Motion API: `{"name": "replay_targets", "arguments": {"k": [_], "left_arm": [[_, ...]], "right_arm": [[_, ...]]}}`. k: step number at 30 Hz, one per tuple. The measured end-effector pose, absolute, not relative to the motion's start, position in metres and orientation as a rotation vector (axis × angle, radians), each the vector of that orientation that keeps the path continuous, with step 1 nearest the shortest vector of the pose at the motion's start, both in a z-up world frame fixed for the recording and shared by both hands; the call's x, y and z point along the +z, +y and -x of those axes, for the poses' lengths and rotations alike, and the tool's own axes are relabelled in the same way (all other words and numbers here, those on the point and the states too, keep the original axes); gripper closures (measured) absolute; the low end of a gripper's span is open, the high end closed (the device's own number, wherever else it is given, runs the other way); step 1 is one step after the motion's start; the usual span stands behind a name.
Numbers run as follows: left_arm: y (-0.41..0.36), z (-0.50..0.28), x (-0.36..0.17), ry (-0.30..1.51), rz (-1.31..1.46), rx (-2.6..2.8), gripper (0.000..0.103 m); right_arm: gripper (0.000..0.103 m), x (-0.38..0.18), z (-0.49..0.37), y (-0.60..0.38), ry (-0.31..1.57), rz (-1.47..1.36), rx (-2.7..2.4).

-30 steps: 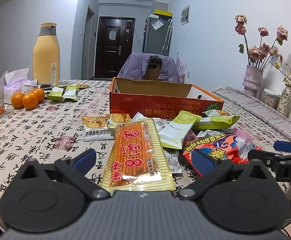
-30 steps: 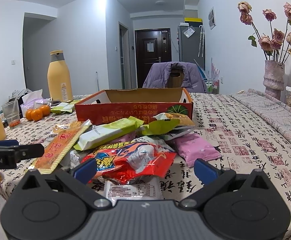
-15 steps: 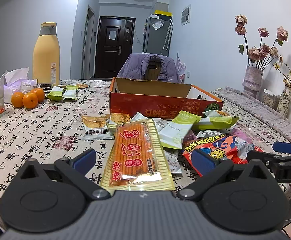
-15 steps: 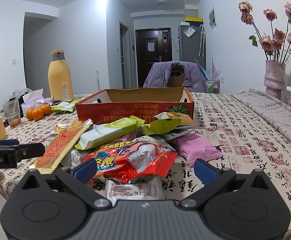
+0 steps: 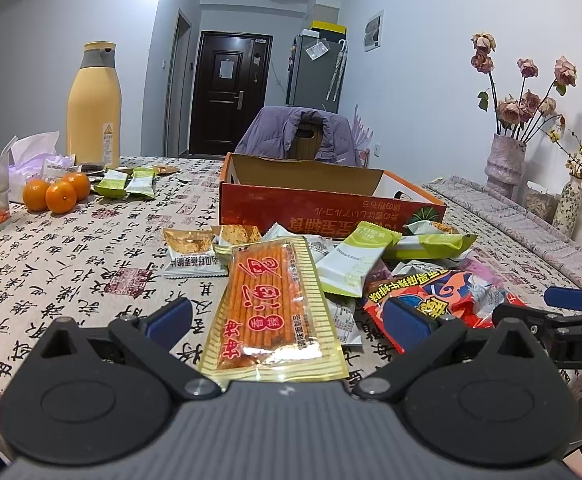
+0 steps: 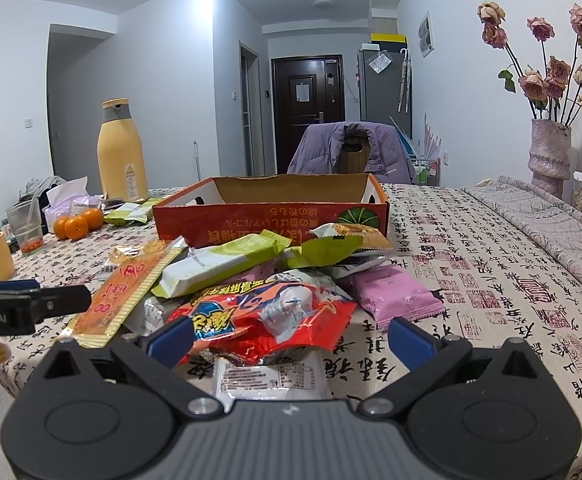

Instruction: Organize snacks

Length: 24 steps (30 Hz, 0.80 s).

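left gripper [image 5: 287, 316] gaping wide, creeping nearer orange stick pack [image 5: 269, 300] lying between its fingers | right gripper [image 6: 291, 334] gaping wide, straddling red bag [image 6: 267, 320] | nothing grasped, cardboard box [image 6: 275, 216] ahead awaiting snacks

Your left gripper [image 5: 287, 316] hangs wide open over the yellow-edged orange snack packet [image 5: 269, 308]. Beyond it, the orange cardboard box [image 5: 323, 208] sits on the tablecloth [image 5: 71, 264].
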<state>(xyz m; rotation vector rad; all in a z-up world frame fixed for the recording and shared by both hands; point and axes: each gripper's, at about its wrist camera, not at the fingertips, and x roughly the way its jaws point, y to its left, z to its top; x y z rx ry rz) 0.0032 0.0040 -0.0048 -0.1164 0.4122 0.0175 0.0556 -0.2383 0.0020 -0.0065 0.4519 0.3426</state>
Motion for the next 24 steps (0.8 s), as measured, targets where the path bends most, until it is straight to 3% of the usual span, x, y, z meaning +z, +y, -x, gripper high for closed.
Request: {"name": "replay_targets", "arguments": {"k": [24], "left_arm": [[0.0042,-0.0005,-0.0087,0.421,0.130,0.017,0.000]], "right_arm": [[0.000,-0.0010,-0.0539,-0.2375,0.483,0.011,0.337]]}}
